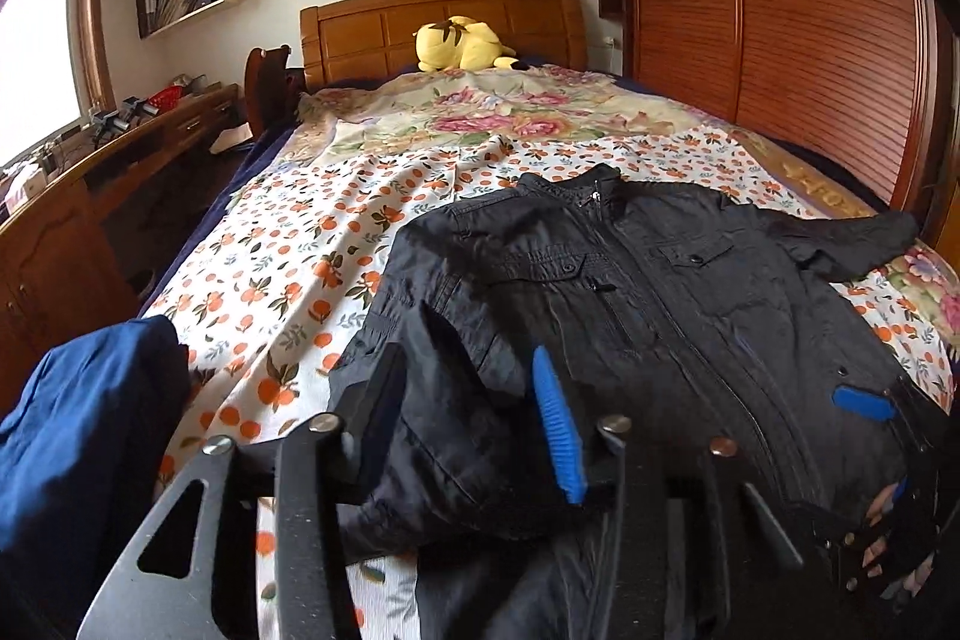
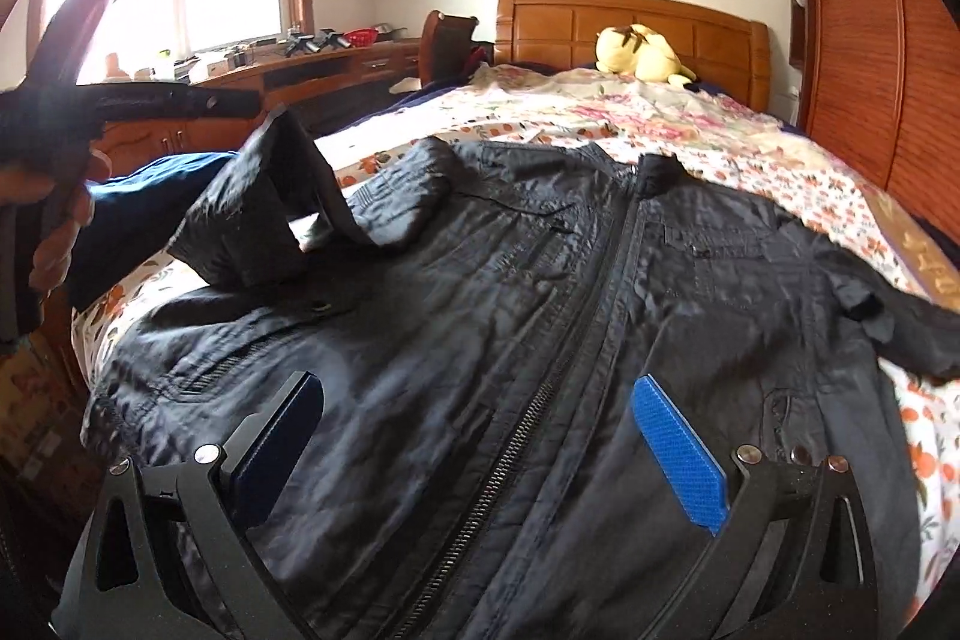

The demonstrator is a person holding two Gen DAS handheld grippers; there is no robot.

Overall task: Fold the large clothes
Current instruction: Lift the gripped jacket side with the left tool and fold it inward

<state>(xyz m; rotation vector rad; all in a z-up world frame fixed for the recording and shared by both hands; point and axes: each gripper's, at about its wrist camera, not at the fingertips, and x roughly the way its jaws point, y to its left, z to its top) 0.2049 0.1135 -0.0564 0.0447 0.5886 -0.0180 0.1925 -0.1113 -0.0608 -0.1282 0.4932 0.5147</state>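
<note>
Black jacket lies front up, zipped, across the foot of the bed, collar toward the headboard. Its one sleeve is folded in over the chest, the cuff seemingly raised off the cloth, though blur hides where it rests. Left gripper: jaws parted, nothing clamped, over that sleeve. Right gripper: jaws wide apart, astride the zipper near the hem, not pinching. Blue garment beside the jacket.

Black jacket under my blue-padded black claws; sheet white with orange fruit print, second cover cream with pink flowers; navy cloth; yellow plush; headboard orange-brown wood
</note>
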